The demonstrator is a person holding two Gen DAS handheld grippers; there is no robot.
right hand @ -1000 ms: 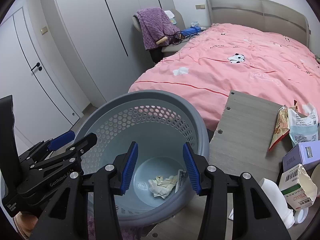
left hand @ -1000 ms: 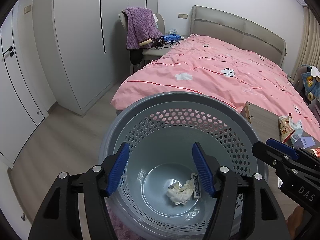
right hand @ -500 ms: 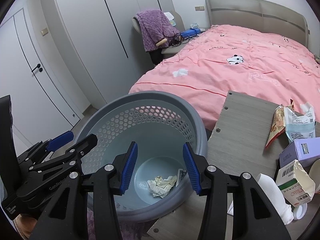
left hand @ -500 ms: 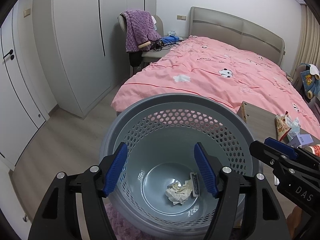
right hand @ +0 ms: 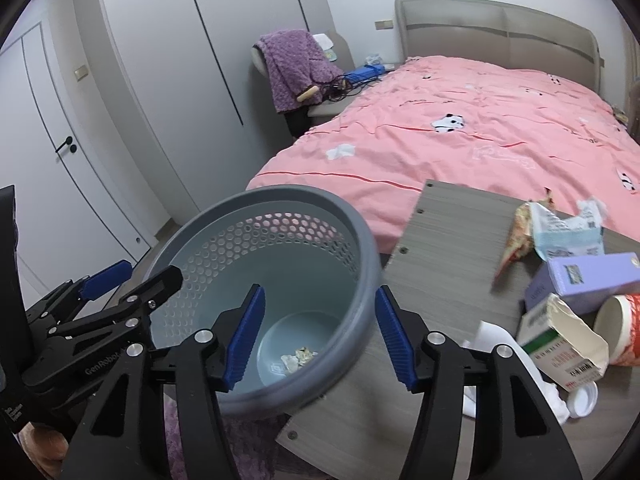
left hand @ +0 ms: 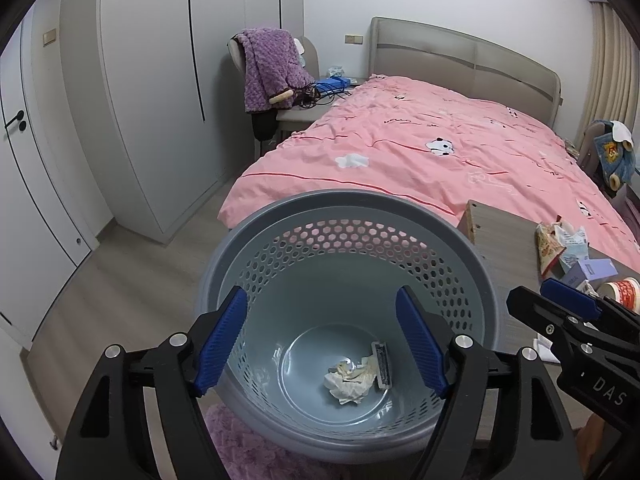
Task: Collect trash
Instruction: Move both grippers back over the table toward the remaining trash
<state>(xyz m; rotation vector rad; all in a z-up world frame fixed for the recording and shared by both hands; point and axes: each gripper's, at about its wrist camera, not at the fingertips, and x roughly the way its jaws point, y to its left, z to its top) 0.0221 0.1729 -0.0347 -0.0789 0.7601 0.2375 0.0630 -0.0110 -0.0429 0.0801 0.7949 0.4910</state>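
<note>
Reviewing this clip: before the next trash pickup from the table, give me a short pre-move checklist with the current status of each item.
1. Left gripper open and holding nothing: ok.
2. Right gripper open and holding nothing: ok.
3. Basket upright, mouth unobstructed: ok.
4. Earlier trash sits inside: crumpled tissue and a small wrapper lie on the basket floor: ok.
5. Trash left on the table: torn carton, purple box, paper cup, snack bag all remain: not ok.
6. Carton empty or holding contents: cannot tell.
</note>
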